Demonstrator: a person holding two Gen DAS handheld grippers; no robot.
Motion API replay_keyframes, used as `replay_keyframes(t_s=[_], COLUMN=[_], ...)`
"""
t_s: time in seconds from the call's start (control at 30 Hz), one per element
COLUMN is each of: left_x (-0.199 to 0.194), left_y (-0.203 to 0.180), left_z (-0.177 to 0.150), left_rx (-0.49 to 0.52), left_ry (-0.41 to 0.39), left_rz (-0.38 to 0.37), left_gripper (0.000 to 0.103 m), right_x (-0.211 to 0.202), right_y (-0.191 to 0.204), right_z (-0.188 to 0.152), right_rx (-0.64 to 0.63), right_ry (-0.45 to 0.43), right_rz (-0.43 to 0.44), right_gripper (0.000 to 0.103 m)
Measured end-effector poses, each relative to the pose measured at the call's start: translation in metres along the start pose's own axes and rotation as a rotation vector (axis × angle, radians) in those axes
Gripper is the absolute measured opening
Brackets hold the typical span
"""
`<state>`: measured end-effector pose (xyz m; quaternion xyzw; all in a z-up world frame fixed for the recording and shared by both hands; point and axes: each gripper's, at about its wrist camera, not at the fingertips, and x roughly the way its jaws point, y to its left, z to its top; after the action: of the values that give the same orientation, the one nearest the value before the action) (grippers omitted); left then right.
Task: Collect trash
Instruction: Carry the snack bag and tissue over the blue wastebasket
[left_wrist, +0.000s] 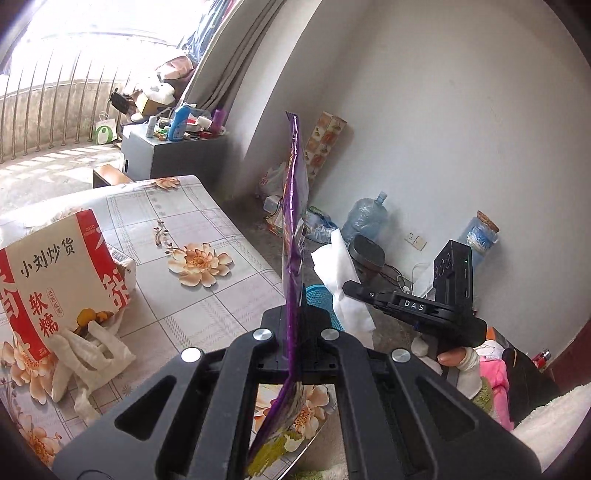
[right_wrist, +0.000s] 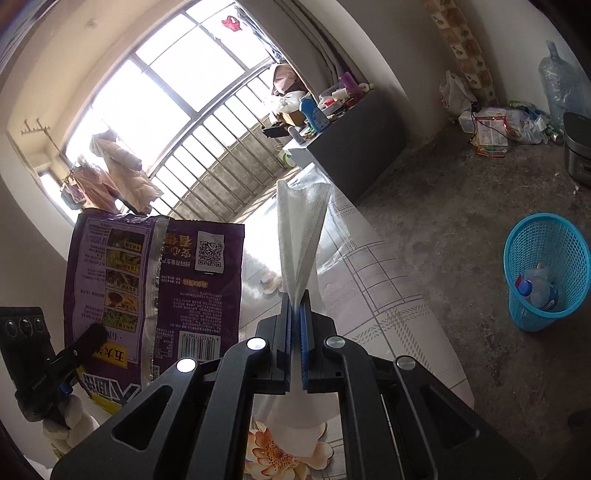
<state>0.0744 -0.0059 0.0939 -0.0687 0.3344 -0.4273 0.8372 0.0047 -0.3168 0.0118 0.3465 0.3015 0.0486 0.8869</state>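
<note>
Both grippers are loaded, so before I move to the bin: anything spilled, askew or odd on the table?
One thing: the red-and-cream snack bag on the table leans tilted, with yellow-brown pieces and a white cloth at its base. Whether those pieces spilled is unclear.

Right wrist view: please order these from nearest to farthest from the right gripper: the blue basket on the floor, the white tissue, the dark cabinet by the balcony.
1. White tissue: clamped in the right gripper, standing up from its jaws.
2. Blue basket: on the floor, to the right.
3. Dark cabinet: far ahead, by the balcony railing.
</note>
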Motion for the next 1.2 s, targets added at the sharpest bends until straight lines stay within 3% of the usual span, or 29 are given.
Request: replay_keyframes(t_s=[0.23, 0.57, 0.87, 1.03, 1.2], left_x=[0.041, 0.147, 0.277, 0.359, 0.436], left_y=[-0.041, -0.107, -0.157, -0.173, -0.189], left_z=[0.027, 0.053, 0.058, 0.048, 0.022], left_rx=[0.115, 0.263, 0.393, 0.414, 0.530], left_ry=[0.021, 0.123, 0.275, 0.383, 0.465], left_rz=[-0.042, -0.150, -0.217, -0.253, -0.239], left_gripper=[0.000, 0.000, 0.000, 0.000, 0.000], right_x=[-0.028, -0.067, -0.102, -0.087, -0.060], right_y=[-0.036, -0.108, -0.211, -0.265, -0.308], right_z=[0.007, 0.017, 0.021, 0.021, 0.020], right_rx=[0.064, 0.196, 0.380, 0.472, 0.528], right_ry=[-0.075, -0.196, -0.299, -0.284, -0.242], right_rz=[-0.020, -0.109, -0.272, -0.327, -0.381], right_gripper=[0.004, 0.004, 0.004, 0.004, 0.004])
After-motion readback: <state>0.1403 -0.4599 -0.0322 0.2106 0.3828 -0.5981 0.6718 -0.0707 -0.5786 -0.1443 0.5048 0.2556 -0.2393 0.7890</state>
